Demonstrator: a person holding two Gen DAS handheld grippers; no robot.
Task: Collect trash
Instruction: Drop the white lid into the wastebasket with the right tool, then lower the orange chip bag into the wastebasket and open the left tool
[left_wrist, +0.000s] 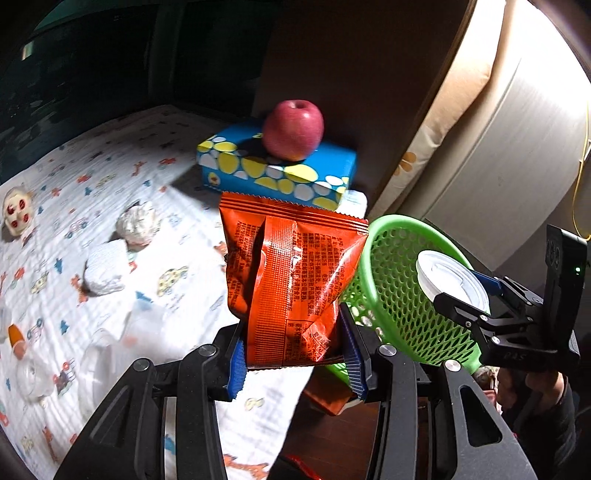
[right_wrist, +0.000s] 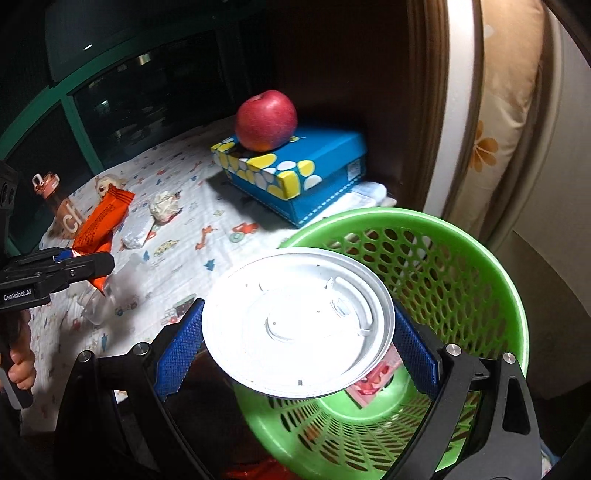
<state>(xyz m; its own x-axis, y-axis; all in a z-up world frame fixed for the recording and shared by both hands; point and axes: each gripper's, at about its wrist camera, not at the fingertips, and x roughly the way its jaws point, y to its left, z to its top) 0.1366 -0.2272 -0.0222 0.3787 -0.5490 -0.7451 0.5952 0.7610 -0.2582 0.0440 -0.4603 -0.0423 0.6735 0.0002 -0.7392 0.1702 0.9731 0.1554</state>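
Two grippers each hold one piece of trash. Nearest in the left wrist view, the left gripper (left_wrist: 295, 360) has its blue ribbed fingers (left_wrist: 236, 369) clenched on the bottom edge of one orange snack wrapper (left_wrist: 291, 280). It is crinkled and shiny, printed with small dark text, with a zigzag top edge, and it stands upright above the bed sheet's near right edge, just left of the basket.

In the right wrist view, the right gripper (right_wrist: 299, 347) grasps one round white plastic cup lid (right_wrist: 299, 325) across its width, blue fingers (right_wrist: 181, 354) pressing both sides. The lid is held tilted over the near rim of one green mesh basket (right_wrist: 461, 266), which holds a pink wrapper (right_wrist: 376, 380) at its bottom.

On the patterned bed sheet (left_wrist: 122, 155) to the left lie two crumpled white tissues (left_wrist: 136, 223), one farther, one nearer, well apart from the basket. Farther off, one red apple (left_wrist: 293, 129) rests on one blue box (left_wrist: 280, 173) with yellow and white spots. One drink bottle (right_wrist: 55, 203) stands at the far left.
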